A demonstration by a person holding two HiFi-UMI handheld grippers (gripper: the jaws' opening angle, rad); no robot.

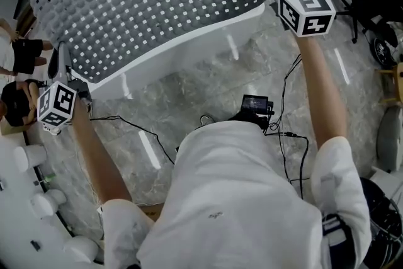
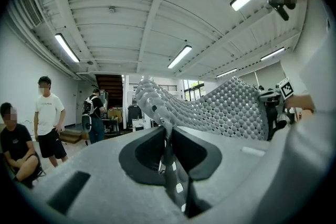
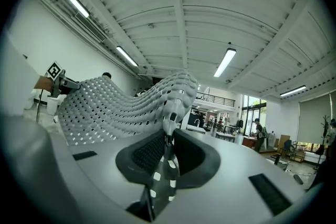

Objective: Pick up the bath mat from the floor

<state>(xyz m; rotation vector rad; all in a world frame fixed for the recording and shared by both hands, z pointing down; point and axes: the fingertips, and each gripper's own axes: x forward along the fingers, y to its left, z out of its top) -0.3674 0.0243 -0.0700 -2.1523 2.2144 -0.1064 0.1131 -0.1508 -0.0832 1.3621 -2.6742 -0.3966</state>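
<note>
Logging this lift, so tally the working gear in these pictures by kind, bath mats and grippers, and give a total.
Grey perforated bath mat, held up in the air: 1
Grippers, the left gripper and the right gripper, each shut on an edge of the bath mat: 2
Total: 3

Clamped, level: left gripper [image 2: 169, 136], right gripper [image 3: 167, 139]

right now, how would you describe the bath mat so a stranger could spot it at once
Above the grey marbled floor, a wide sheet hangs stretched between the left claw and the right claw, each clamped on one edge. That sheet is the bath mat: grey, bumpy and dotted all over with small square holes, the only perforated thing there.
</note>
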